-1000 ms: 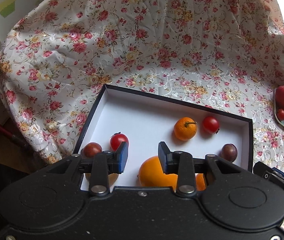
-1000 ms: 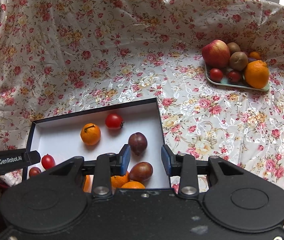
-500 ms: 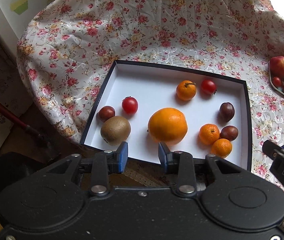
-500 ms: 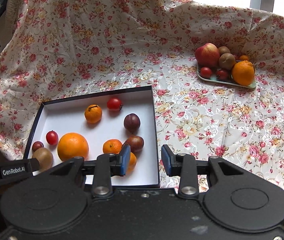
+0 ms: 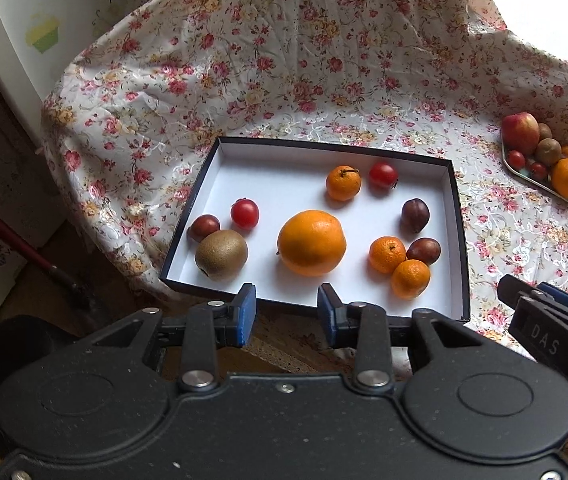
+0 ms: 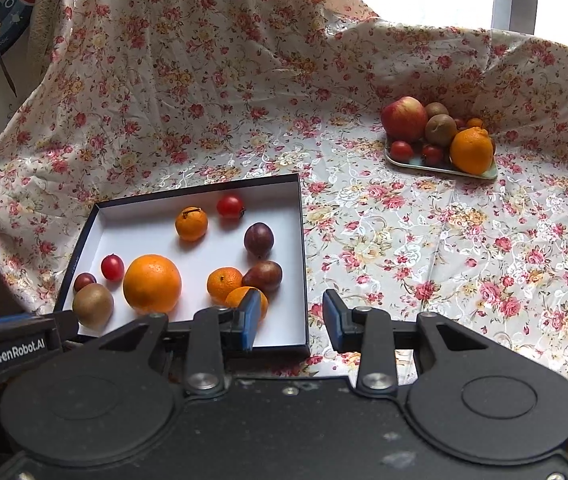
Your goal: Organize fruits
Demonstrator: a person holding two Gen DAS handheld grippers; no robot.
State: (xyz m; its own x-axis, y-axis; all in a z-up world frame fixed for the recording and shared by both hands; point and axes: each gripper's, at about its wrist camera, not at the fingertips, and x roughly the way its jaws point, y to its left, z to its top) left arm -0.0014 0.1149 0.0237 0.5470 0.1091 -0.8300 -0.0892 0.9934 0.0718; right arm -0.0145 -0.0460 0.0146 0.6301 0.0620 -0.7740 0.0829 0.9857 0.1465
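Nearest, the left claw (image 5: 286, 312) and the right claw (image 6: 290, 322) both stand partly open with nothing between their blue pads. Just beyond them on the floral counter (image 6: 424, 248) lies the white box (image 5: 284, 152) holding a big orange (image 5: 311, 242) at its centre, a kiwi (image 5: 221, 255) at 8 o'clock, tangerines (image 5: 387, 254) at 4 o'clock and a cherry tomato (image 5: 383, 175) at 1 o'clock (dark plums sit between them). Well apart, far at 2 o'clock, a tray (image 6: 416, 161) carries an apple (image 6: 404, 119) and more fruit.
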